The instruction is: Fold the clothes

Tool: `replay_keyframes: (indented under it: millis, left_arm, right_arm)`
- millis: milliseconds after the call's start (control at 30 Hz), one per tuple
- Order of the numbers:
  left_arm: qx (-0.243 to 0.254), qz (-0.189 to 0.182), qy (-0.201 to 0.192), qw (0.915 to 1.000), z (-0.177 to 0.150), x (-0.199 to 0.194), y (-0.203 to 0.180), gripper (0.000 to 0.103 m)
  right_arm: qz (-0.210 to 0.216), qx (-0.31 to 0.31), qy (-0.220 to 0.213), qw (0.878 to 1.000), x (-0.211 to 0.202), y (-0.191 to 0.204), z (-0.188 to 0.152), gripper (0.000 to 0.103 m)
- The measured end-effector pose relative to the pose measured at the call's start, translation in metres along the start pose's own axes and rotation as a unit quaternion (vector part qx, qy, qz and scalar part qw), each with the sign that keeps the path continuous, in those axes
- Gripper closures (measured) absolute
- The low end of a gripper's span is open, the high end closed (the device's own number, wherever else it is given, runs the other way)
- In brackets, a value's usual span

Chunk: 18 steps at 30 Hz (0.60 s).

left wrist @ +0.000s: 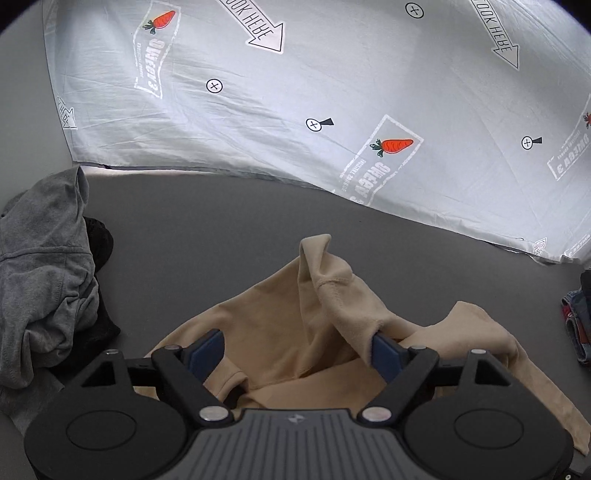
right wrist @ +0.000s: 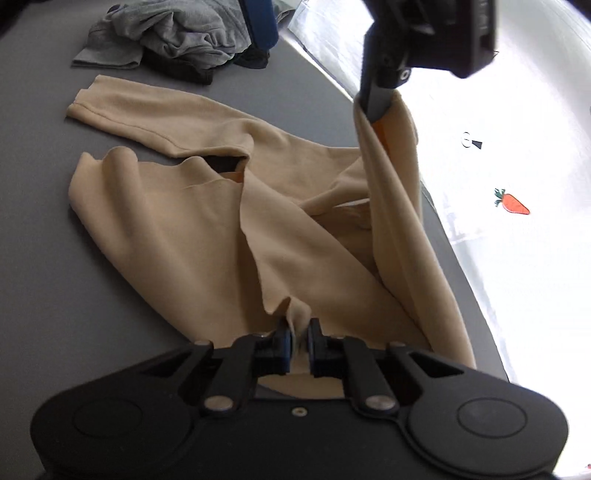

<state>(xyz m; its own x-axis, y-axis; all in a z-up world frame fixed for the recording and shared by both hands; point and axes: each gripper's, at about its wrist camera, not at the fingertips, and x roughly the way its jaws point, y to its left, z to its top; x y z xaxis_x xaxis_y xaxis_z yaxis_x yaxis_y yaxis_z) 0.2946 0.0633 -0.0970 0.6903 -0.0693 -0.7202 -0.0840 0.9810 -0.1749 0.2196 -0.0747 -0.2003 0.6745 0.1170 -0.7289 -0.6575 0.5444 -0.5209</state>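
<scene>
A tan long-sleeved garment [left wrist: 288, 321] lies crumpled on the grey table [left wrist: 203, 240]. My left gripper [left wrist: 295, 354] is open just above it, blue pads wide apart. One fold of cloth drapes over its right finger [left wrist: 384, 354]. In the right wrist view that same finger [right wrist: 375, 101] lifts a ridge of the tan garment [right wrist: 177, 229] off the table. My right gripper [right wrist: 299, 339] is shut on the garment's near edge, with cloth bunched between the pads. One sleeve [right wrist: 147, 114] lies flat, pointing toward the far pile.
A heap of grey clothes [left wrist: 44, 266] with a black item [left wrist: 98, 240] under it sits at the left; the right wrist view has this heap [right wrist: 166, 33] at the top. A pale carrot-printed sheet [left wrist: 332, 92] covers the far side. Denim-and-red cloth [left wrist: 576, 317] shows at the right edge.
</scene>
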Motion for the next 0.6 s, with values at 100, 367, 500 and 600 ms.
replay_keyframes:
  millis: [100, 367, 500, 600]
  left_arm:
    - [0.018, -0.012, -0.015, 0.9997, 0.016, 0.003, -0.008, 0.018]
    - [0.038, -0.021, -0.009, 0.999, 0.023, 0.018, -0.019, 0.018]
    - [0.033, -0.011, 0.01, 0.9993, 0.011, 0.023, -0.017, 0.018]
    - [0.03, -0.004, 0.025, 0.9992, 0.003, 0.026, -0.015, 0.018]
  right_arm:
    - [-0.03, 0.059, 0.037, 0.997, -0.036, -0.021, -0.03, 0.095]
    - [-0.038, 0.212, 0.256, 0.942, -0.108, -0.015, -0.173, 0.094]
    - [-0.029, 0.238, 0.279, 0.93, -0.115, 0.007, -0.192, 0.062]
    - [-0.042, 0.281, 0.233, 0.93, -0.123, -0.008, -0.183, 0.055]
